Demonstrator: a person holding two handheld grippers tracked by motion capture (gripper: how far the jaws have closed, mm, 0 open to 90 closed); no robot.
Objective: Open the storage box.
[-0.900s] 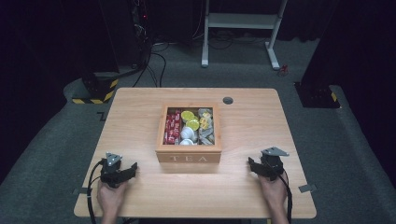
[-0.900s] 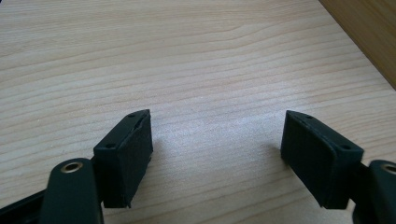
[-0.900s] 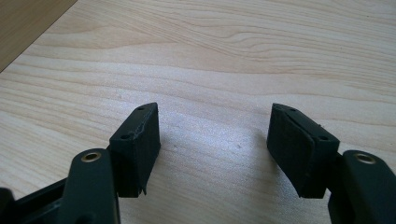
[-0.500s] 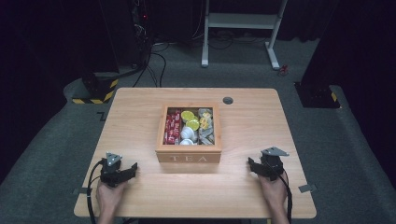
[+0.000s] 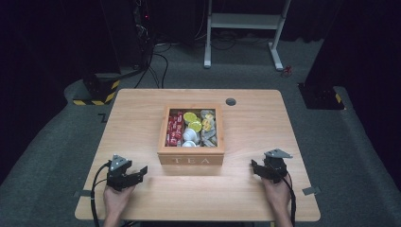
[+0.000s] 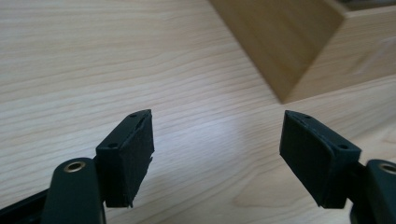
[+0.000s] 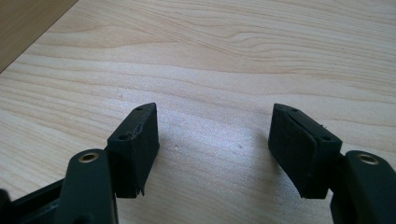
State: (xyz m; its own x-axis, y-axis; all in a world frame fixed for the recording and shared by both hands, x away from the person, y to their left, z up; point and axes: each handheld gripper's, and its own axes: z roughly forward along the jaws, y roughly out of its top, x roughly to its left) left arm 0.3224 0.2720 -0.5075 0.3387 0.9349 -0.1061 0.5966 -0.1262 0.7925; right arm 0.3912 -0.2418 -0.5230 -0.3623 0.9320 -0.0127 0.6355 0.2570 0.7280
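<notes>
A lidless wooden tea box marked TEA stands mid-table, holding red sachets, yellow and white pods and grey packets. My left gripper rests on the table near the front left, open, pointing at the box's near left corner. My right gripper lies near the front right, open and holding nothing, with the box's wall at the upper left of the right gripper view. Both sets of jaws stand wide apart over bare wood.
The light wooden table has a round dark grommet behind the box. Beyond the table are a white desk frame, cables on grey carpet and a yellow-black striped block. Bare tabletop lies to each side of the box.
</notes>
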